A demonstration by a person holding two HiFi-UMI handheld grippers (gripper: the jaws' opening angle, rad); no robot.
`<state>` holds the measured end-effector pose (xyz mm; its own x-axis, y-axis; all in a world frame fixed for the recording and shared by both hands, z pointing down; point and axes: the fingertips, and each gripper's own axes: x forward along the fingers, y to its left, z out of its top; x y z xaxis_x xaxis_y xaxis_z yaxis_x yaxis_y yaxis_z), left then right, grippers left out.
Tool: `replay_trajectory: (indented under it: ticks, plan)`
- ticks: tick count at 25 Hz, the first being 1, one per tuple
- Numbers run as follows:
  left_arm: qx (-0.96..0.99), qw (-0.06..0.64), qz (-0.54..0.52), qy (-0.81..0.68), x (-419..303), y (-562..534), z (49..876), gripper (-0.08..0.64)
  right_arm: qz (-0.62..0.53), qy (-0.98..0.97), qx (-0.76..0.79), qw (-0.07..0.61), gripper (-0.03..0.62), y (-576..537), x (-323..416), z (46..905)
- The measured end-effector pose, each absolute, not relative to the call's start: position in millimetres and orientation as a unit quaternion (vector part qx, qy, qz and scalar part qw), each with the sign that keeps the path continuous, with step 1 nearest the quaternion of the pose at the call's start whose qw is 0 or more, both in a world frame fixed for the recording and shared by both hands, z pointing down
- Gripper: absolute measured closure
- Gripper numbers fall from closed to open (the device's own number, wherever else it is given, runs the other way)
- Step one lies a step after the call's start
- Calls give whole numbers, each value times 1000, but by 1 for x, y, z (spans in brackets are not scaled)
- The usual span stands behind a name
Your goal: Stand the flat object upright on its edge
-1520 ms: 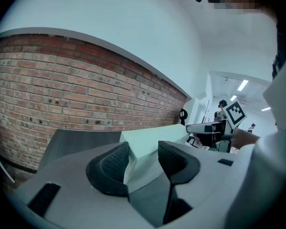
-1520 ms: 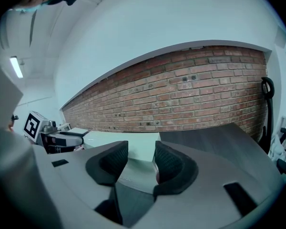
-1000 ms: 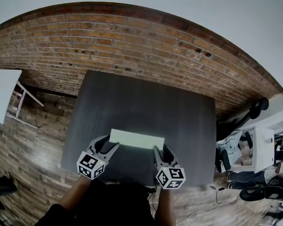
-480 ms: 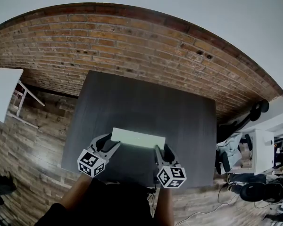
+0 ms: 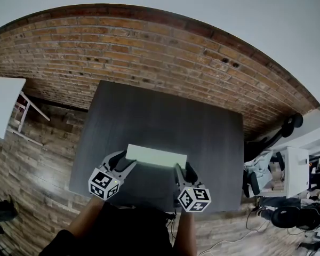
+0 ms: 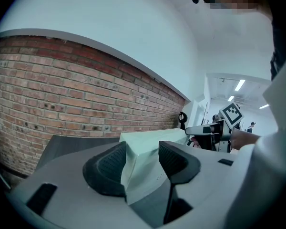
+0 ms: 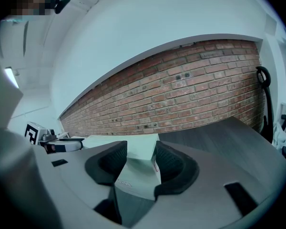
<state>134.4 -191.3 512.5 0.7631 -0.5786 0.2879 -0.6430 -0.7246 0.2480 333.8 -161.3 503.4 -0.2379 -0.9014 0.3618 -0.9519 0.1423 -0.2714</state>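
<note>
A pale green flat box (image 5: 156,156) sits near the front edge of the dark table (image 5: 165,111), its long side running left to right. My left gripper (image 5: 122,166) holds its left end and my right gripper (image 5: 182,170) its right end. In the left gripper view the box (image 6: 148,140) fills the gap between the pads of the left gripper (image 6: 142,165). The right gripper view shows the box (image 7: 133,144) wedged between both pads of the right gripper (image 7: 141,162). I cannot tell whether it rests flat or is tilted.
A brick wall (image 5: 149,47) runs behind the table. A white side table (image 5: 2,108) stands at the left on the wooden floor (image 5: 37,159). At the right are a white desk (image 5: 296,169) and dark gear on the floor (image 5: 293,215).
</note>
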Motion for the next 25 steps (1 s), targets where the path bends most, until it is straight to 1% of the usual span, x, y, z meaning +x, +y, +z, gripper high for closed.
replay_trajectory:
  ticks: [13, 25]
  plan:
    - [924, 163, 76, -338, 128, -193, 502, 350, 210, -749, 627, 41, 385, -158, 336, 494]
    - [920, 149, 62, -357, 107, -186, 487, 350, 127, -742, 652, 88, 391, -142, 324, 464]
